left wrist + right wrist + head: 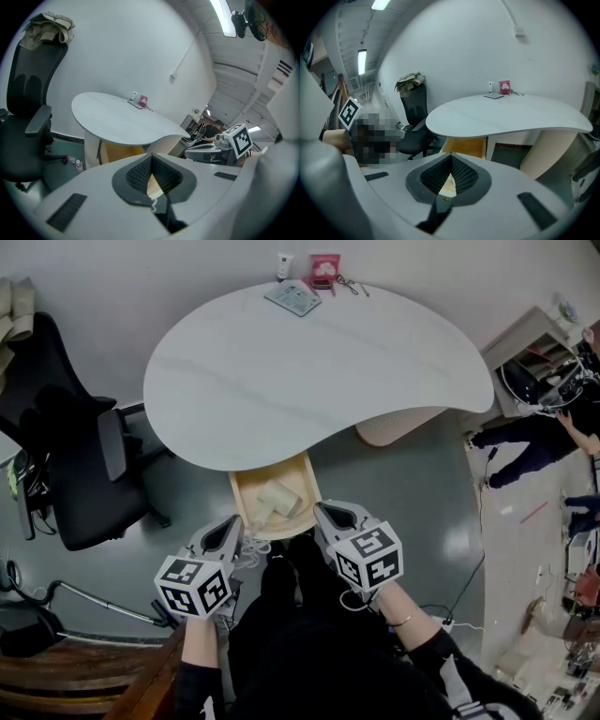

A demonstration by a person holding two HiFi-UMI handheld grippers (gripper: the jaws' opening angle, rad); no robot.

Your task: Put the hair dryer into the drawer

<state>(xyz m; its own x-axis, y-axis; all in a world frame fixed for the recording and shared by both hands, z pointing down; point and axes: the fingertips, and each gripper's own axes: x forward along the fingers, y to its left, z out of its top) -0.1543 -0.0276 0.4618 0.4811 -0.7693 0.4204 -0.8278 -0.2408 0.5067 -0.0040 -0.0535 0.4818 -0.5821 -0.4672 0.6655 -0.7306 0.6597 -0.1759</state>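
In the head view, a wooden drawer (240, 499) stands pulled out from under the near edge of a white curved table (281, 381). The hair dryer (279, 500), pale cream, lies inside the drawer on its floor. The left gripper (234, 524) is at the drawer's front left corner and the right gripper (323, 512) at its front right corner. Both point toward the drawer, and the hair dryer lies beyond and between their tips, touched by neither. A black office chair (75, 456) stands well to the left of the drawer. A pink box (324, 268) and a small tube (283, 266) sit at the table's far edge, well away from the drawer.

In the left gripper view, the jaws are closed together with nothing between them. Only a sliver of pale wood colour shows behind the ribbed pads (138, 174). The drawer's wooden side appears above the jaws, under the tabletop, and the right gripper's marker cube (241, 140) is to the drawer's right.

In the right gripper view, these jaws also meet at their tips and hold nothing. The drawer's wooden front lies just above them, beneath the table. The hair dryer cannot be made out in this view.
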